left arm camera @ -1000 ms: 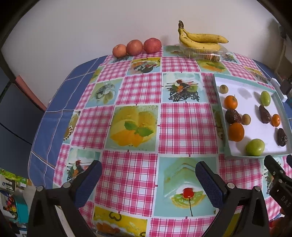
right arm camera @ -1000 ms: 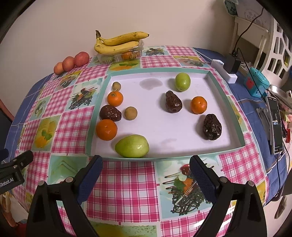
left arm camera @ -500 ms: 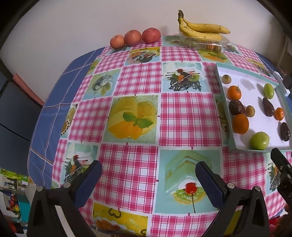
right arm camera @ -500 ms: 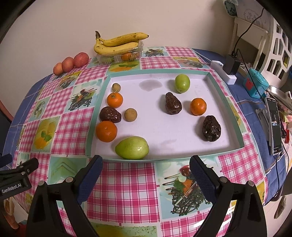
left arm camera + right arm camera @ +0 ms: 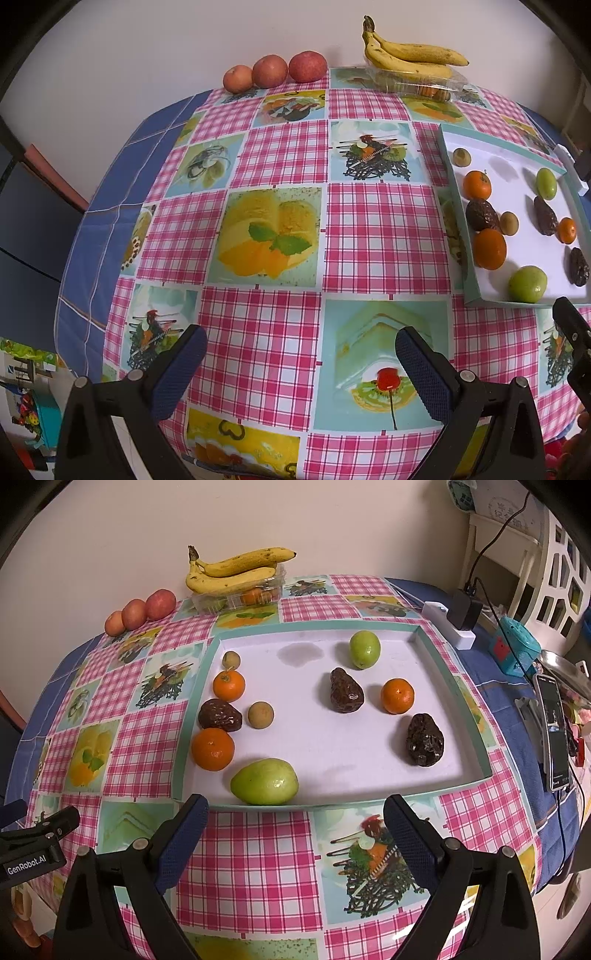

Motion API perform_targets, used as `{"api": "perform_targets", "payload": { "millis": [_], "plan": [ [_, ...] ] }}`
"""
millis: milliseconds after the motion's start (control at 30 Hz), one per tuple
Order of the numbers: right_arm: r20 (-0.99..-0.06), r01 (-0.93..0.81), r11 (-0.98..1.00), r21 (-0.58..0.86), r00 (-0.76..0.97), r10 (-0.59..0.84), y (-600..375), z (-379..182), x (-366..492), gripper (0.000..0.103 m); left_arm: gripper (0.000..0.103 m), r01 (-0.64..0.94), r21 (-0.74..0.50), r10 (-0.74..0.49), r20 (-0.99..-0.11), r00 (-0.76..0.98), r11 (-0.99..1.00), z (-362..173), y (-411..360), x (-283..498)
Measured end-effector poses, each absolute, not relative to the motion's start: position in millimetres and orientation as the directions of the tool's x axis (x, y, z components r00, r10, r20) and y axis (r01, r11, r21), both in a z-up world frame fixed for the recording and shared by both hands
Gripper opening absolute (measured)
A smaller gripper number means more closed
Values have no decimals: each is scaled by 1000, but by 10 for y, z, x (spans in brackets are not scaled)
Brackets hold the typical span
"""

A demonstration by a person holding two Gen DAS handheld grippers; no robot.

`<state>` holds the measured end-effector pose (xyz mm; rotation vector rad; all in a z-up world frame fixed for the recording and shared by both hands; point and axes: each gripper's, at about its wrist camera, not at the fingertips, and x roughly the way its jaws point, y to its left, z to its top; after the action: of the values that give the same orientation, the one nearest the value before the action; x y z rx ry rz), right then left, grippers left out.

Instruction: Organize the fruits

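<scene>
The tray (image 5: pixel 476 716) holds the mixed fruit: three oranges (image 5: pixel 213 748), two green fruits (image 5: pixel 265 781), three dark wrinkled fruits (image 5: pixel 346 696) and two small brown ones (image 5: pixel 260 715), with like kinds lying apart from one another. The left gripper (image 5: pixel 299 365) and right gripper (image 5: pixel 295 830) hang over the near tablecloth (image 5: pixel 384 236) with fingers spread wide and nothing between them. The scattered layout suggests sorting remains, and any pick calls for centring the spread fingers over one round fruit that may roll.

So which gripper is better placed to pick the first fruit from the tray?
Right. The right gripper, open, faces the tray directly, with the green pear just ahead. The left gripper points at bare tablecloth.
</scene>
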<state>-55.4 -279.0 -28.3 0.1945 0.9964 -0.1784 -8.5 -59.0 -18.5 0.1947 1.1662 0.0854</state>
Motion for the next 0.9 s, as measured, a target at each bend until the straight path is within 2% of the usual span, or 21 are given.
{"api": "perform_targets", "payload": {
  "millis": [900],
  "plan": [
    [-850, 223, 972, 72, 523, -57, -2757, -296, -543, 96, 103, 19, 193, 171, -905, 390, 981, -183, -561, -77]
  ]
}}
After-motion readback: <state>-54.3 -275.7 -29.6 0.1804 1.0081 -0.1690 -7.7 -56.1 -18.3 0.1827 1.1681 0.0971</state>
